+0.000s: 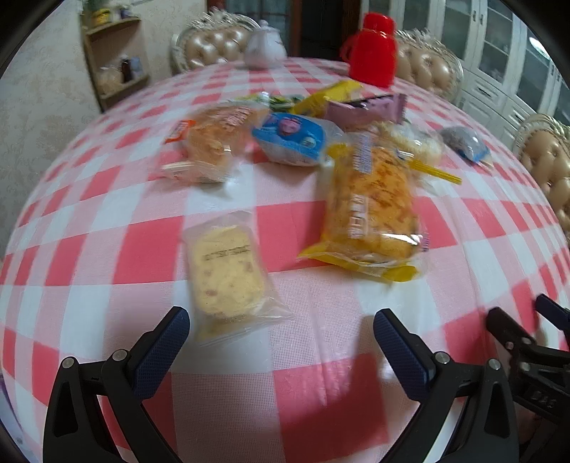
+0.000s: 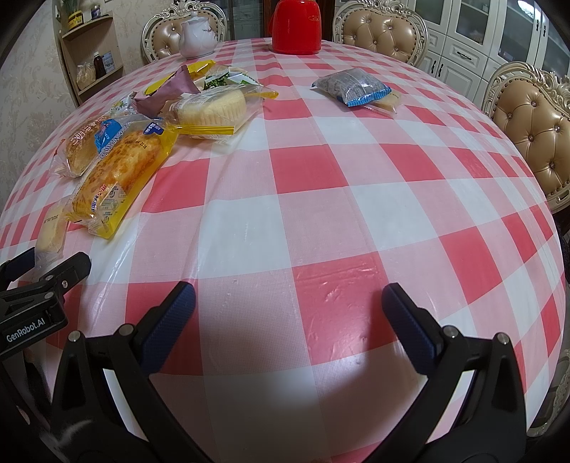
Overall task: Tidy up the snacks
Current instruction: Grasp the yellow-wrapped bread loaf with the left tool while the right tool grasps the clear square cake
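Observation:
Several wrapped snacks lie on a red-and-white checked table (image 2: pixel 302 171). In the left wrist view my left gripper (image 1: pixel 281 331) is open and empty, with a small clear-wrapped pale cake (image 1: pixel 226 270) just ahead of its left finger. A yellow-wrapped bread (image 1: pixel 370 210) lies ahead to the right, an orange-labelled bun (image 1: pixel 213 139) and a blue pack (image 1: pixel 290 137) farther back. My right gripper (image 2: pixel 288 302) is open and empty over bare cloth. It sees the yellow bread (image 2: pixel 114 178) at left and a blue-edged dark pack (image 2: pixel 352 87) alone at far right.
A red jug (image 2: pixel 295 25) and a white teapot (image 2: pixel 196 34) stand at the table's far edge. Padded chairs (image 2: pixel 530 121) ring the table. A corner shelf (image 2: pixel 89 53) is at back left, white cabinets (image 2: pixel 473 32) at back right. The right gripper shows at the left view's right edge (image 1: pixel 527 331).

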Action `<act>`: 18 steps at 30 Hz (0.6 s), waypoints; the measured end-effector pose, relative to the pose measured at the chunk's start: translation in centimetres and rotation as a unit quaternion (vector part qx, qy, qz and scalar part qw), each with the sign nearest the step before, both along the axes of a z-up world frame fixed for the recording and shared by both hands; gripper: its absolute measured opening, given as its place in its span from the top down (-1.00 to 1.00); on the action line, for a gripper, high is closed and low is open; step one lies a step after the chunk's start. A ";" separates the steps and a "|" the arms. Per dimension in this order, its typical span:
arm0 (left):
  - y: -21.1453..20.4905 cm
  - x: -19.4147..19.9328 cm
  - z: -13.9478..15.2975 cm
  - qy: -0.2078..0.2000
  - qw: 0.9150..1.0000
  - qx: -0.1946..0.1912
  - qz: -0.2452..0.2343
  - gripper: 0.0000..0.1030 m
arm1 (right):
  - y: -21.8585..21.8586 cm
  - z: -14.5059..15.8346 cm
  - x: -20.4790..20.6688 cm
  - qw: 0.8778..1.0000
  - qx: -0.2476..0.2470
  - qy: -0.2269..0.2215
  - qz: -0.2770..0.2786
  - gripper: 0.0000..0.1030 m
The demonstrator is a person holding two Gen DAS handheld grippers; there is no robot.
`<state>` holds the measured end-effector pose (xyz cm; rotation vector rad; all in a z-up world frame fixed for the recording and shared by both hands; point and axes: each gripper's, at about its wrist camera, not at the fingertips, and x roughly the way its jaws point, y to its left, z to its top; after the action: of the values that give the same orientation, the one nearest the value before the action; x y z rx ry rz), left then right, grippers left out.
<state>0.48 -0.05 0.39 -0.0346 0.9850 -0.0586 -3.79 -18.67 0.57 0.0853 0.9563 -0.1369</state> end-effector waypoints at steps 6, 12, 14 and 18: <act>-3.9 2.9 2.4 -0.033 0.998 0.027 -0.042 -0.99 | 0.0 0.0 0.0 1.000 0.000 0.000 0.000 -1.00; -6.6 7.1 0.7 -0.014 0.997 0.065 -0.049 -0.17 | 0.0 0.1 -0.1 1.000 -0.001 0.000 0.011 -1.00; -5.5 6.8 1.0 -0.004 0.998 0.018 -0.052 0.02 | -0.1 0.1 -0.1 1.000 -0.001 0.002 0.018 -1.00; -0.8 3.3 3.0 -0.043 0.996 -0.053 -0.053 0.04 | -0.4 0.1 -0.3 0.999 0.005 0.005 0.037 -1.00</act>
<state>3.76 -0.82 3.39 -0.0759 0.8957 -0.2086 -4.08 -19.05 0.69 0.0587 0.9686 -0.0636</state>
